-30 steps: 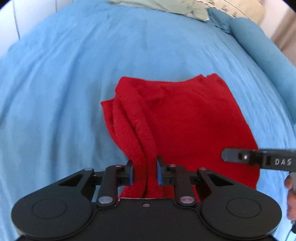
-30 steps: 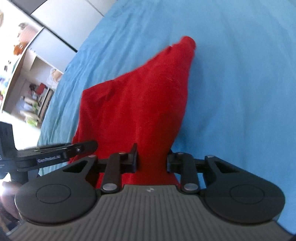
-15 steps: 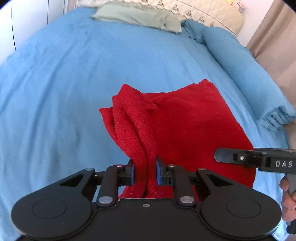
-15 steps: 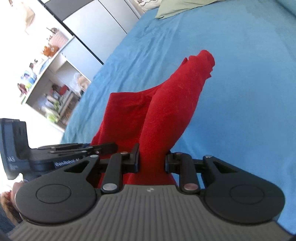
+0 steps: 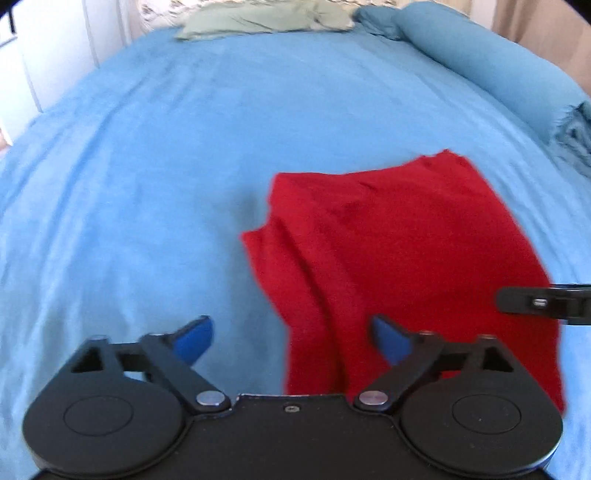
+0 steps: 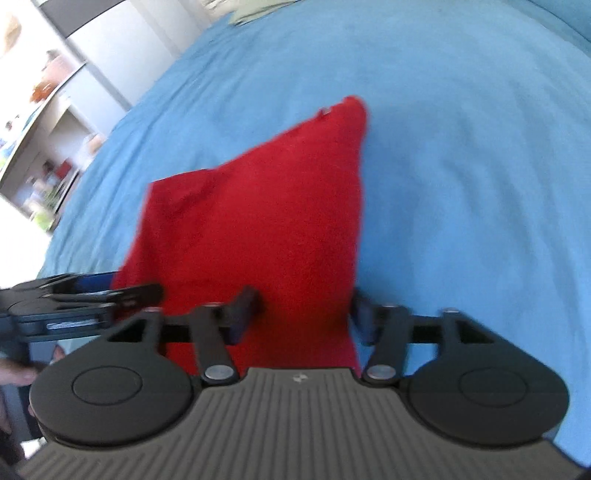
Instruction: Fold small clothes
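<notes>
The fuzzy red knitted garment [image 5: 399, 236] has just been released: left gripper [image 5: 291, 338] and right gripper [image 6: 304, 308] spread apart, nothing pinched; a fresh edge ahead must be regrasped.

The garment [image 5: 406, 251] on the bed is a solid, saturated red with no print, its folds showing only as darker red shadows. Beneath it the bedspread [image 5: 166, 177] is plain sky blue, lighter where daylight falls across it. A bolster [image 5: 480, 62] along the edge is a deeper, duller blue. At the head lies a pale sage-green cloth [image 5: 266, 18], and behind it a cream pillow with a small dark pattern. The left gripper [image 5: 291, 336] is matte black with bright blue pads [image 5: 195, 339] and silver rivets. The right gripper [image 6: 303, 314] is black too, with a ribbed grey body. The cupboards [image 6: 122, 55] beyond are white and grey.
</notes>
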Available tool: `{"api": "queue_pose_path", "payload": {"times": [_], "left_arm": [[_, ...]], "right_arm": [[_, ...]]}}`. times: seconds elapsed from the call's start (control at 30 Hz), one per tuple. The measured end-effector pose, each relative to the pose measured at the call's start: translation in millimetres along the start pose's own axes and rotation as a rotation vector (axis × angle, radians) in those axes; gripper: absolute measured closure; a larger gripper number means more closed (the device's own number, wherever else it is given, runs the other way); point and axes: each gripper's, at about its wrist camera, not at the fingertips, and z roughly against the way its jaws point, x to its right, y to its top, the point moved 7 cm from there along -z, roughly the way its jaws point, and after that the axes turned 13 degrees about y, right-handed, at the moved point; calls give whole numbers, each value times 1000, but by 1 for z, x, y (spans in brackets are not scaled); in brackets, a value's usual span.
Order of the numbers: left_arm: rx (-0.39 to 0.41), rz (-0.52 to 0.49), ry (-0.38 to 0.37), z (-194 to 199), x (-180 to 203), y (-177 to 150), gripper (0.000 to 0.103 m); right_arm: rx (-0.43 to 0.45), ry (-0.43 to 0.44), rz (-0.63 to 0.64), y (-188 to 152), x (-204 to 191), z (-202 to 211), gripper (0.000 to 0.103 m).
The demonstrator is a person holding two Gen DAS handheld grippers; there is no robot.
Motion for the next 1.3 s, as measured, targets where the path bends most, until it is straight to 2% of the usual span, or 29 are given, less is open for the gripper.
{"api": "queue_pose_path", "payload": {"times": [0.07, 0.13, 0.23, 0.3, 0.37, 0.43, 0.5, 0.63, 0.7, 0.83, 0.97, 1.03, 1.13, 1.2, 1.3], "left_arm": [[-7, 27, -9, -1, -2, -2, 2], [-14, 60, 0, 3, -4, 0, 2], [42, 95, 29, 26, -12, 7, 3], [88, 95, 40, 37, -16, 14, 3], [67, 76, 71, 28, -21, 18, 3], [14, 60, 99, 10, -22, 15, 3], [-26, 52, 95, -3, -20, 10, 2], [-18, 56, 96, -4, -21, 13, 3], [-1, 70, 103, 11, -26, 20, 6], [52, 119, 108, 72, -39, 41, 7], [104, 161, 122, 172, -54, 63, 5], [122, 173, 135, 219, -61, 67, 1], [131, 207, 161, 292, -72, 64, 0], [117, 220, 165, 332, -77, 58, 0], [79, 190, 209, 376, -84, 48, 0]], "right_arm": [[32, -6, -6, -4, 6, 2, 10], [40, -23, 11, -5, 4, 1, 9], [7, -60, 34, 2, -5, 6, 9], [23, -80, 91, 13, -20, 14, 9], [37, -131, 138, 24, -25, 15, 8], [26, -200, 174, 29, -26, 6, 8], [4, -248, 202, 29, -22, -7, 8], [-3, -236, 212, 26, -25, -21, 8], [15, -225, 222, 29, -33, -10, 8], [88, -186, 238, 41, -64, 42, 8], [144, -131, 224, 56, -114, 121, 7], [160, -124, 205, 57, -138, 163, 2], [188, -145, 199, 55, -173, 225, 0], [208, -199, 202, 51, -194, 266, 0], [204, -251, 217, 42, -221, 311, 0]]}}
